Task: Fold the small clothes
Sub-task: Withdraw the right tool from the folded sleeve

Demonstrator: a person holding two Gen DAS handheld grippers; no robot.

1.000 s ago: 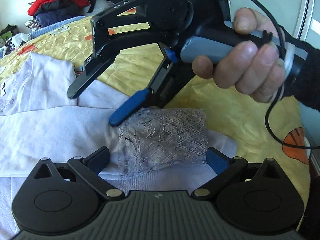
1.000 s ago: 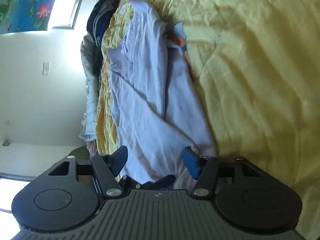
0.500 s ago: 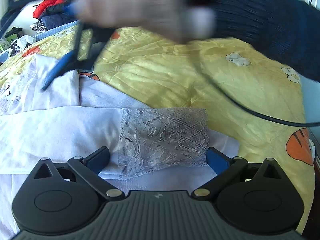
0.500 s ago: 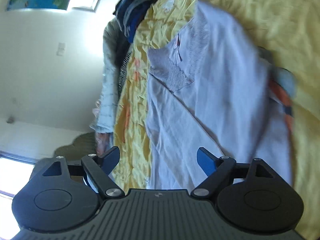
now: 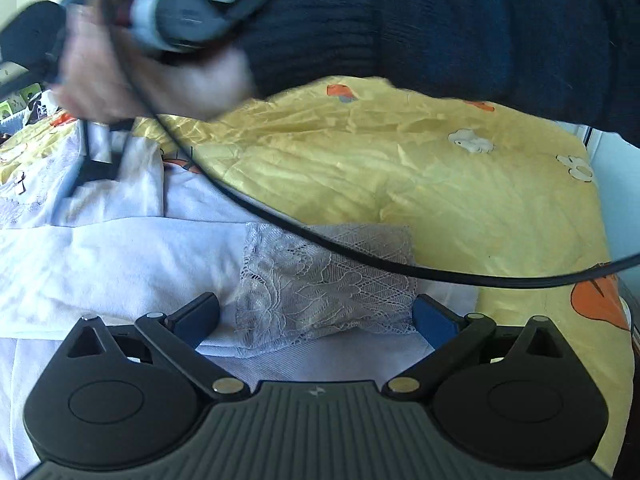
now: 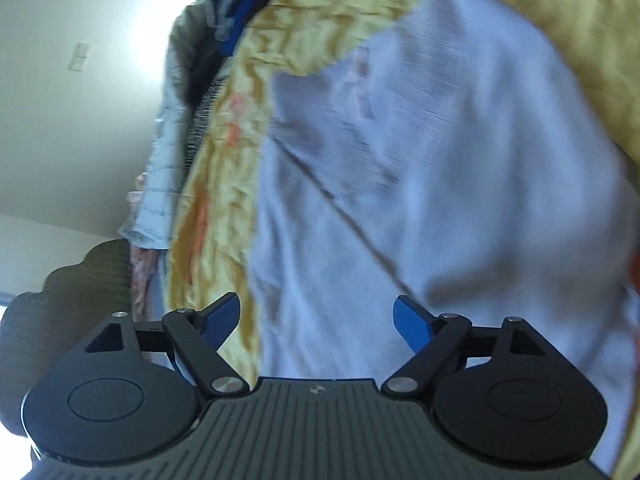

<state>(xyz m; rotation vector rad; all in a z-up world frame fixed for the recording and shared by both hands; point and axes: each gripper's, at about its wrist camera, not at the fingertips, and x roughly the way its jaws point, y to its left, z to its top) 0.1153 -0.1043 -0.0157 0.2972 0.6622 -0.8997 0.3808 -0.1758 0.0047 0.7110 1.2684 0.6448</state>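
— What does the garment look like?
— A pale lilac-white top [image 5: 120, 264], spread flat on the yellow quilt [image 5: 400, 168], filling the left and lower centre of the left wrist frame. Its grey lace cuff [image 5: 324, 284] lies folded across it at lower centre.
— And the tools?
— The left gripper [image 5: 316, 316] stands spread, released, its fingers either side of the lace. The right gripper [image 6: 316, 316] has just been opening; nothing sits between its fingers, and the top [image 6: 440, 168] lies blurred beyond.
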